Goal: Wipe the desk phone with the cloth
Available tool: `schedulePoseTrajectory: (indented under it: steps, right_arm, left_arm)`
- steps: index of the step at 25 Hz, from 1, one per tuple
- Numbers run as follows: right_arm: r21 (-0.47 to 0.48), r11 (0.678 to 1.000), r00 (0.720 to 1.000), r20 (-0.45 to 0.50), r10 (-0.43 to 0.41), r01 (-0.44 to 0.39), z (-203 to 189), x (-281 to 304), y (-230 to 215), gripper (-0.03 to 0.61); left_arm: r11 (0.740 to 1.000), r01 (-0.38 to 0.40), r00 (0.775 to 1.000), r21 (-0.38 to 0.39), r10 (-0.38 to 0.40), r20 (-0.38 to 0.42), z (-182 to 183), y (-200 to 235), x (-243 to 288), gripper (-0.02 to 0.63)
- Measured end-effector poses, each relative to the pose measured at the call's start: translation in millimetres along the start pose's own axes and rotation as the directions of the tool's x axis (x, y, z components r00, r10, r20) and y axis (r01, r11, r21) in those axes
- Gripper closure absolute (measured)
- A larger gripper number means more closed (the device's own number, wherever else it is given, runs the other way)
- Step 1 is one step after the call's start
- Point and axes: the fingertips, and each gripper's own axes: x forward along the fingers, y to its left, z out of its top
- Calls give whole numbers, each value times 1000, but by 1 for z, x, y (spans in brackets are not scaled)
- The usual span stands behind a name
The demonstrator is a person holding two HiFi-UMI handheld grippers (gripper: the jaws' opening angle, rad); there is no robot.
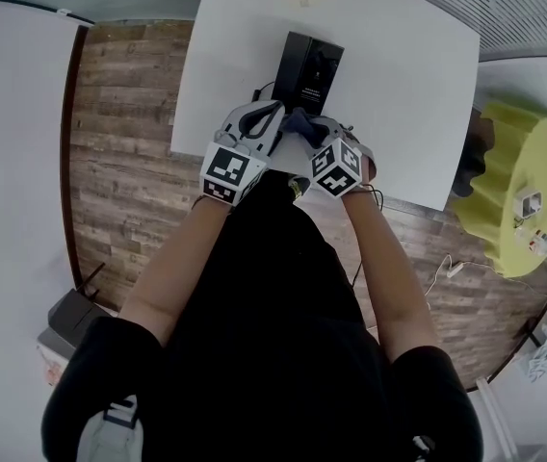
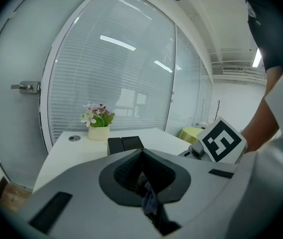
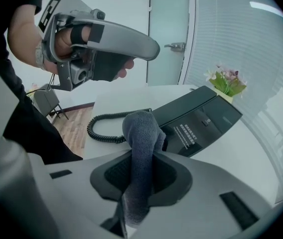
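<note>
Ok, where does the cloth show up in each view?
Head view: centre, cloth between left claw and right claw, just short of the desk phone.
Left gripper view: bottom centre, a dark fold pinched in the left claw.
Right gripper view: centre, rising from the right claw.
Shared landmark: the desk phone, in all three.

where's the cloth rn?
The cloth is pinched in the right tool, with one end also caught in the left tool. In the head view it hangs between them, at the near end of the desk phone.
</note>
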Motion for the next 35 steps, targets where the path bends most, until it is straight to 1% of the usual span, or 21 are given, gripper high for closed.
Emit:
schedulePoseTrajectory:
  steps: [2,5,11,15,19,26,35]
  right_arm:
    - [12,1000,1000,13,0,-1,2,-8,3,489]
    - [27,999,998,49,-26,25,11,-25,-1,489]
    - [16,997,991,105,-80,78,32,-59,-14,489]
    - [10,994,984,139,-114,113,51,-73,-25,489]
    - [0,987,974,163,-156,158,71,-80,-48,489]
    - [15,976,962,162,-219,219,100,-72,-94,489]
    - [12,962,954,132,-271,271,119,-46,-132,489]
  left_arm:
    - [1000,-3,1000,5,3,1,3,-3,-6,603]
    - [1000,-11,1000,18,11,6,12,-4,-12,603]
    - [998,-38,999,55,37,26,36,-4,-25,603]
    - [996,-54,998,72,50,47,54,3,-29,603]
    - [995,-48,998,84,44,55,67,15,-23,603]
    - [997,-12,999,82,8,51,80,45,1,603]
    - [997,35,999,76,-37,25,82,78,29,603]
